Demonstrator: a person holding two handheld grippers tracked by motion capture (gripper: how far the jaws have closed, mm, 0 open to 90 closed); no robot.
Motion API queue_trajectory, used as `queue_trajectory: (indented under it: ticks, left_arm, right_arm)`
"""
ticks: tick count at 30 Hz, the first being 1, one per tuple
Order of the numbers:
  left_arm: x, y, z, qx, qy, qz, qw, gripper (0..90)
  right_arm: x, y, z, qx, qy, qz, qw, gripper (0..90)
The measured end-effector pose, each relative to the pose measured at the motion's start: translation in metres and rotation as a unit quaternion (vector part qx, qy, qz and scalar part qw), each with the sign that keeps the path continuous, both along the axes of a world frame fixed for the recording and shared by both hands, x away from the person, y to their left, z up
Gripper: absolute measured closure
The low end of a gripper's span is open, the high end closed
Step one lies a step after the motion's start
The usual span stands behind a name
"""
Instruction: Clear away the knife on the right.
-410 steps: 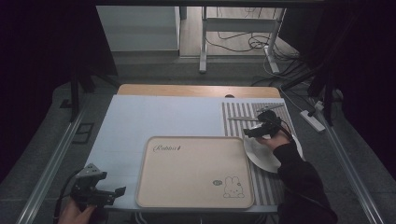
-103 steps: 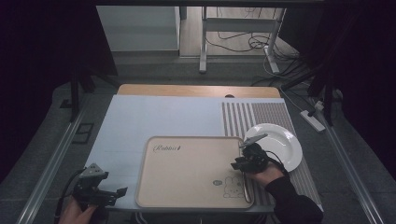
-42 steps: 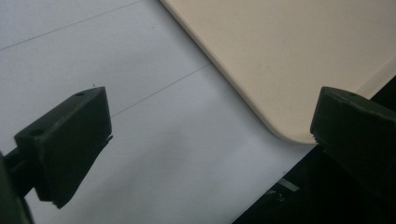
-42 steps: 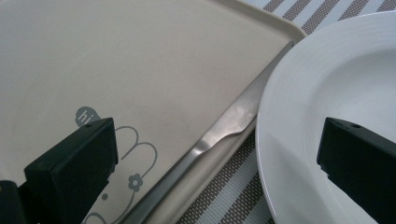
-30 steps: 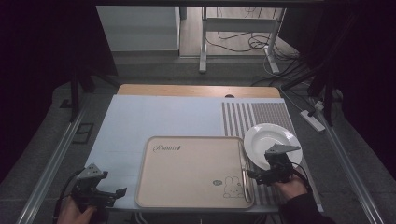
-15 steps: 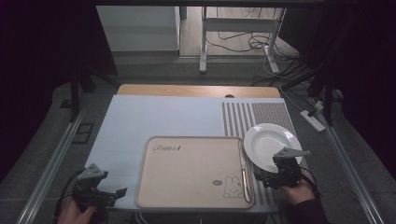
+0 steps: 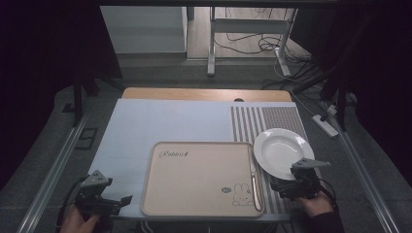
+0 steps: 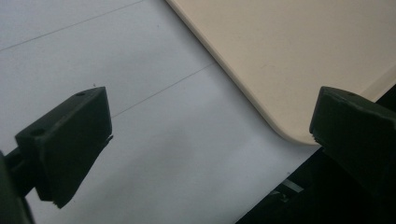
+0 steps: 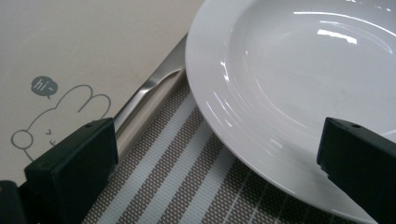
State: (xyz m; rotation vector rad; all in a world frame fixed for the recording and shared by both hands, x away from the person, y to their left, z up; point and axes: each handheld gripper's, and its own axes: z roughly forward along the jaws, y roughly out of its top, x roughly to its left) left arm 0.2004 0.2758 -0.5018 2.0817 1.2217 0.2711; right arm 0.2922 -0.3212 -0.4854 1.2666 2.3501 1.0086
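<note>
A beige tray (image 7: pixel 201 177) with a rabbit drawing lies at the table's front middle. A metal knife (image 7: pixel 253 177) rests along its right rim. Just right of it, a white plate (image 7: pixel 283 153) sits on a striped placemat (image 7: pixel 262 119). My right gripper (image 7: pixel 286 183) stands open at the front right, low over the mat, with nothing between its jaws. In the right gripper view (image 9: pixel 219 140) the knife (image 9: pixel 149 100) lies to the left and the plate (image 9: pixel 299 93) to the right. My left gripper (image 7: pixel 119 200) is open at the front left, near the tray's corner (image 8: pixel 280 93).
A pale blue sheet (image 7: pixel 170 121) covers the table left of the placemat, with a wooden strip (image 7: pixel 204 93) at the far edge. Metal rails run along both sides. Table legs and cables stand on the floor beyond, and a power strip (image 7: pixel 323 124) lies at the right.
My right gripper has left the knife on the tray's right rim and drawn back toward the front right, below the plate. The left gripper has stayed where it was.
</note>
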Motion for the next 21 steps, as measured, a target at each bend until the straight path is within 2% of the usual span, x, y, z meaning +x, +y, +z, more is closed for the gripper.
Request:
queue_trajectory:
  ticks: [10, 21]
  left_arm:
    - [0.0, 0.0, 0.0, 0.0, 0.001, 0.0, 1.0, 0.4]
    - [0.0, 0.001, 0.0, 0.001, 0.0, 0.0, 1.0, 0.6]
  right_arm:
    - [-0.006, -0.01, 0.003, 0.012, -0.006, -0.02, 0.9997, 0.0]
    - [-0.012, -0.016, 0.004, 0.007, -0.011, -0.028, 0.9995, 0.0]
